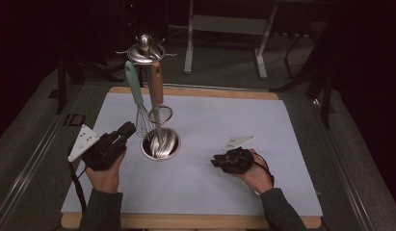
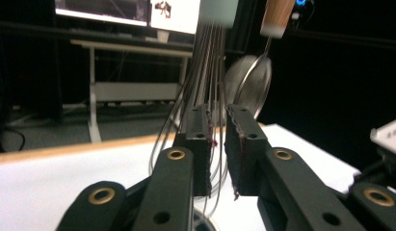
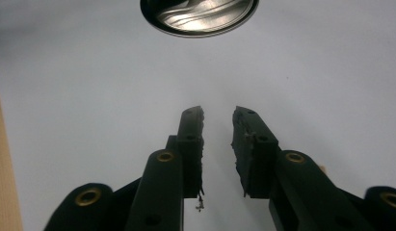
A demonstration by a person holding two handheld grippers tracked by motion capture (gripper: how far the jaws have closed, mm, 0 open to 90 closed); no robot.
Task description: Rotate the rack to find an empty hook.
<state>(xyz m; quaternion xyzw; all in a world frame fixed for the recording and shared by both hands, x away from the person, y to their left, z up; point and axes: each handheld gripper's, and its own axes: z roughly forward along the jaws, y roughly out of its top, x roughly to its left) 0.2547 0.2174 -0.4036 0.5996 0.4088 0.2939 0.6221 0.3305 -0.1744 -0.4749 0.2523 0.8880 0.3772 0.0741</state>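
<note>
1. Two grippers: the left gripper (image 2: 217, 144) pinches the wires of the whisk (image 1: 143, 120), left of frame centre.
2. Whisk's long axis near upright, hanging from the utensil stand (image 1: 146, 52).
3. Right gripper (image 3: 218, 149), jaws slightly apart and empty, lies lower right, farther off.

I see a wooden table (image 1: 195, 91) whose top is almost wholly covered by a pale grey-blue mat (image 1: 224, 130). Directly on the mat stands the round, shiny steel base of a utensil stand (image 1: 160, 144), left of centre.
</note>
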